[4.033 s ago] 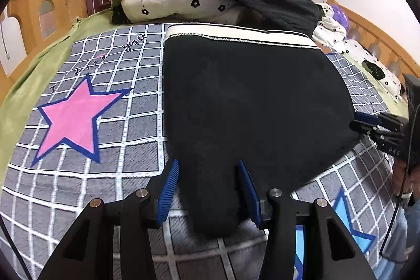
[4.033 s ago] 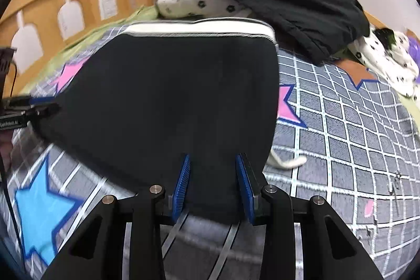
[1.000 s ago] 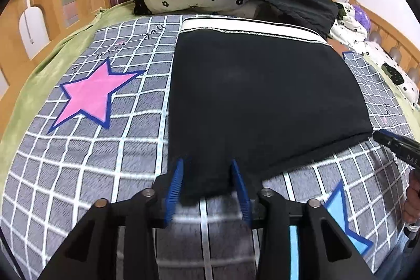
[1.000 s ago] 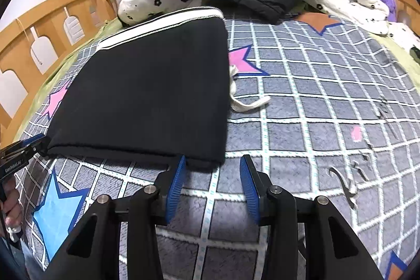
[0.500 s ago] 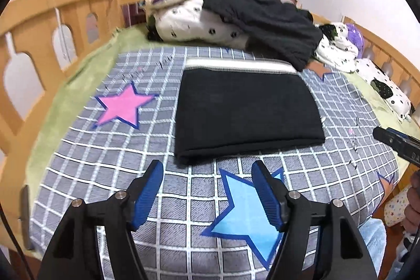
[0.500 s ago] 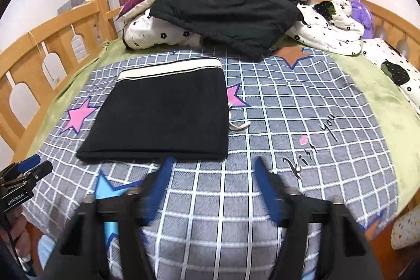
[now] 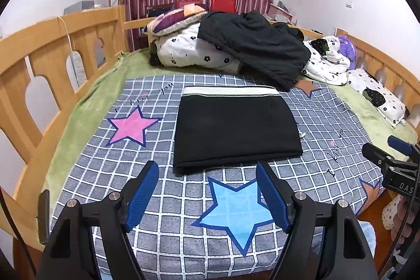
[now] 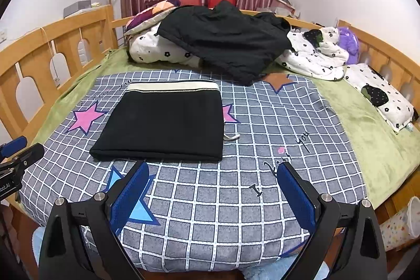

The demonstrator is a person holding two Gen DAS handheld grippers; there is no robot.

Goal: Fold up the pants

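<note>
The black pants lie folded into a flat rectangle on the grey checked blanket, white waistband at the far edge. They also show in the right wrist view, with a white drawstring poking out at their right side. My left gripper is open and empty, held back above the bed's near edge, apart from the pants. My right gripper is open and empty too, also back from the pants. Each gripper shows at the edge of the other's view.
A pile of quilts with a black jacket on top lies at the head of the bed. Wooden rails run along both sides. A flowered pillow lies on the green sheet at the right.
Both grippers let go of the pants' near fold, opened wide and pulled back and up from the bed. The pants stay folded in place.
</note>
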